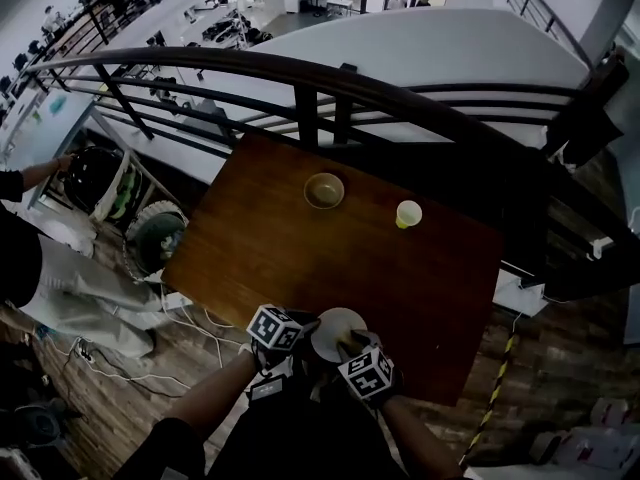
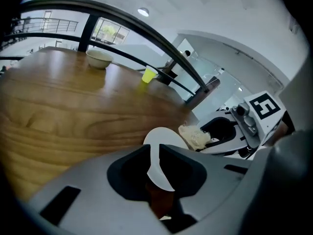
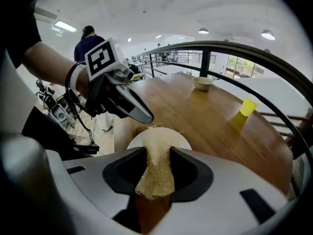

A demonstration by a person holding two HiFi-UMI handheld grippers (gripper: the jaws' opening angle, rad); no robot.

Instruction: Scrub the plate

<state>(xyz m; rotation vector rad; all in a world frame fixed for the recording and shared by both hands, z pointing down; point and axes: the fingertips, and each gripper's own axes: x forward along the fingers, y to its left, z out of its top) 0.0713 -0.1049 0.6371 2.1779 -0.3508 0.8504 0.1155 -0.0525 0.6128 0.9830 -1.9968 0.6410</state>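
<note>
A small white plate (image 1: 336,330) is held on edge over the near edge of the wooden table (image 1: 300,258). My left gripper (image 2: 155,156) is shut on the plate's (image 2: 157,156) rim. My right gripper (image 3: 157,158) is shut on a tan fibrous scrubbing pad (image 3: 156,164), whose far end lies against the plate's (image 3: 184,140) face. In the left gripper view the pad (image 2: 194,137) shows at the plate's right side, in front of the right gripper (image 2: 222,133). In the head view both grippers (image 1: 283,333) (image 1: 362,366) flank the plate.
A tan bowl (image 1: 324,190) and a yellow cup (image 1: 407,214) stand at the far side of the table. A dark curved railing (image 1: 300,78) runs behind it. Cables, a fan and a person's arm (image 1: 30,176) are on the floor side at left.
</note>
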